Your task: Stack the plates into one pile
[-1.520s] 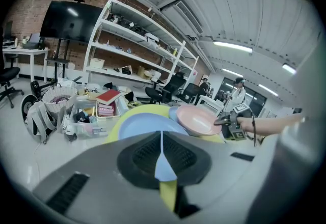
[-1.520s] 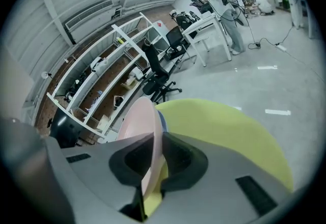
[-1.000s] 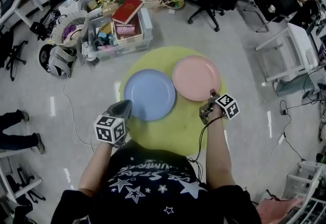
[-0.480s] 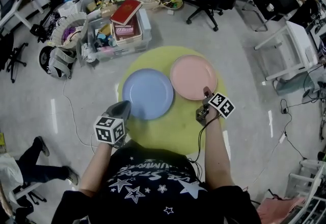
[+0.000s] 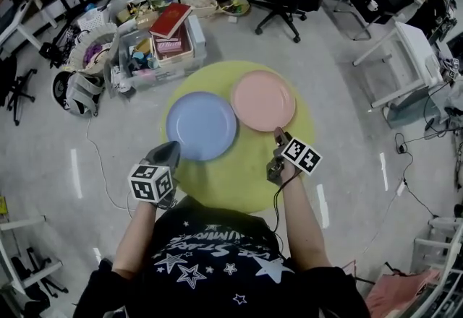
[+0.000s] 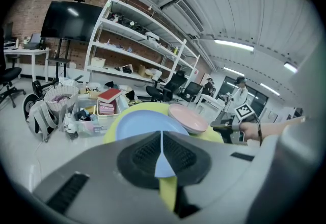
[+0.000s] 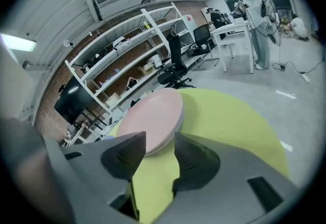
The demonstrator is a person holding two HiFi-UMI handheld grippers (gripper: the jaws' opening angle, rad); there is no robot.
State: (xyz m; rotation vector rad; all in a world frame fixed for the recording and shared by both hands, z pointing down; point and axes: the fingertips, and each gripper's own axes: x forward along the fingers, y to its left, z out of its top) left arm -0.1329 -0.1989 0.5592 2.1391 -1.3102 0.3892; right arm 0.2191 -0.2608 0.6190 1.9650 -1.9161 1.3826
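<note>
Approach step, I judge: the right gripper point(image 5: 277, 136), jaws opening on nothing, sits just below the pink plate point(image 5: 263, 100) at frame centre. The blue plate point(image 5: 201, 126) lies left of it (left gripper point(image 5: 171, 152) closed, empty). Next: clamp a rim, lift across.

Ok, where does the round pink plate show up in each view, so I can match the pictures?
Head view: the round pink plate sits a little right of centre, in the upper half.
Left gripper view: near the centre, slightly right, next to the round blue plate.
Right gripper view: just left of centre.
Shared landmark: the round yellow-green table under it shows in all three views.
</note>
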